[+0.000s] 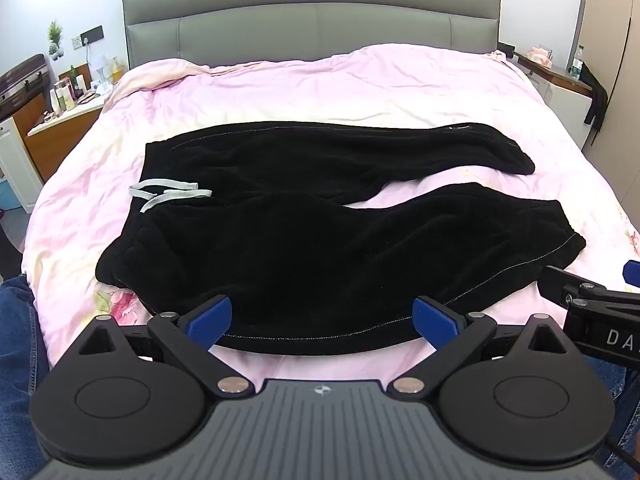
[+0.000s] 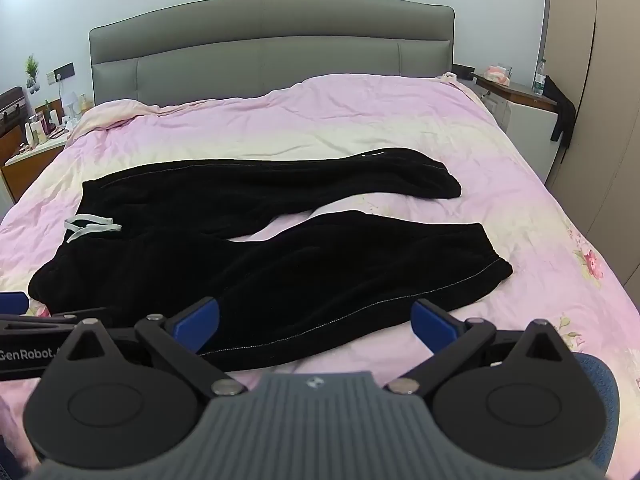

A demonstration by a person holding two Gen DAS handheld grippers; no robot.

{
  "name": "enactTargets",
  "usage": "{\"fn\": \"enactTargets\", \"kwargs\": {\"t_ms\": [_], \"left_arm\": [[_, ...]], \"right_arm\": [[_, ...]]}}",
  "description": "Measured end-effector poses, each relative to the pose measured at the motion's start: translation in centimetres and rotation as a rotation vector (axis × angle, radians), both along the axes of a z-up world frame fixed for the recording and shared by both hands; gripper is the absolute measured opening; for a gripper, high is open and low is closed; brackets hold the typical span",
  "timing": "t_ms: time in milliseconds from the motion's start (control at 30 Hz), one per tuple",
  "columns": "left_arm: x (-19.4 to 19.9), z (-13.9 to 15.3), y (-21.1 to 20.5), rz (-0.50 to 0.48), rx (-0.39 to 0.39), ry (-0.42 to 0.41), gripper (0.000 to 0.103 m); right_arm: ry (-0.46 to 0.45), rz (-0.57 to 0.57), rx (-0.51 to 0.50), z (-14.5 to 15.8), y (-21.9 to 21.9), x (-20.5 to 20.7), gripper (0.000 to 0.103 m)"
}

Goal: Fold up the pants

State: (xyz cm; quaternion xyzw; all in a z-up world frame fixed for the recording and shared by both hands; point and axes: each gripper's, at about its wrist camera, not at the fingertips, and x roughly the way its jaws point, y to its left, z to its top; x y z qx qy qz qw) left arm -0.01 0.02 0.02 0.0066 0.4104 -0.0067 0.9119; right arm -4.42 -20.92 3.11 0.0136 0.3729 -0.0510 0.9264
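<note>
Black pants (image 1: 320,240) lie spread flat on a pink bedcover (image 1: 280,96), waistband to the left with a white drawstring (image 1: 168,194), both legs running right with a gap between them. They also show in the right wrist view (image 2: 260,264). My left gripper (image 1: 322,318) is open and empty, hovering at the near edge of the pants by the near leg's seam. My right gripper (image 2: 316,322) is open and empty, over the near leg's lower edge. Each gripper shows at the other view's edge.
A grey padded headboard (image 1: 312,24) stands at the far end of the bed. A cluttered nightstand (image 1: 68,108) is at the left. A side table (image 1: 560,76) with a bottle and dark cloth is at the right, beside a wardrobe (image 2: 592,80).
</note>
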Motion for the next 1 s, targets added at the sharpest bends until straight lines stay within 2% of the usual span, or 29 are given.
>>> {"fn": "enactTargets", "kwargs": {"t_ms": [267,1000], "left_arm": [[-0.24,0.03,-0.44,-0.006,0.019,-0.003,0.103],[0.07,-0.31,-0.1,-0.001,0.009,0.008,0.103]], "right_arm": [[0.002,0.0,0.009,0.09,-0.08,0.01,0.098],[0.009,-0.005,0.013,-0.22,-0.12,0.1,0.098]]}}
